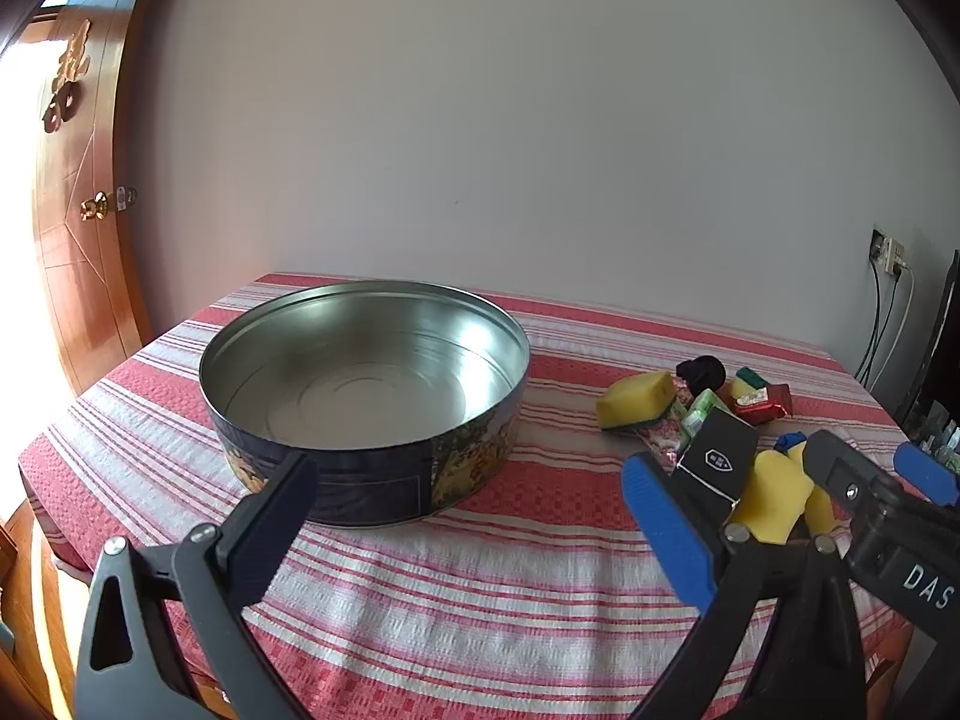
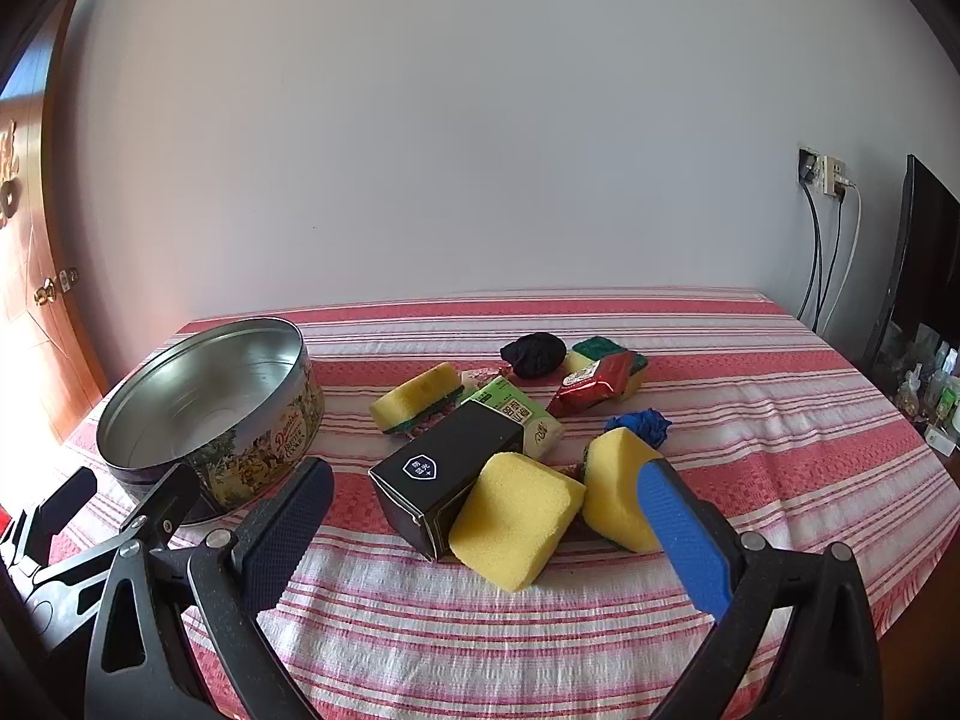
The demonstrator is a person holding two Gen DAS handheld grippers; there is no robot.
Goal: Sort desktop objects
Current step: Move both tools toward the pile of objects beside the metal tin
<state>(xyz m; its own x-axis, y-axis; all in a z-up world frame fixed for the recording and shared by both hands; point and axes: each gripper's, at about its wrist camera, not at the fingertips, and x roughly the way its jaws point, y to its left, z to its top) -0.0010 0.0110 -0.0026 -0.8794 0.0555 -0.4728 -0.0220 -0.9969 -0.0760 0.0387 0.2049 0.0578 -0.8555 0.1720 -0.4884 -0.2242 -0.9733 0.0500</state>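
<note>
A round empty biscuit tin [image 1: 366,402] [image 2: 210,414] stands on the left of the striped table. To its right lies a heap: a black box [image 2: 447,477] [image 1: 717,459], several yellow sponges [image 2: 516,519] [image 2: 618,495] [image 2: 417,396] [image 1: 639,399], a green packet [image 2: 519,414], a red foil packet [image 2: 600,384], a black cloth ball [image 2: 534,353] and a blue crumpled piece [image 2: 642,423]. My left gripper [image 1: 474,516] hangs open before the tin, nothing between its fingers. Open too, my right gripper [image 2: 486,525] hovers just in front of the heap without touching it.
The red-and-white striped cloth [image 2: 750,396] covers the table, which ends against a white wall. A wooden door [image 1: 78,228] stands at the left. A wall socket with cables [image 2: 825,180] and a dark screen [image 2: 918,264] are at the right, beyond the table's edge.
</note>
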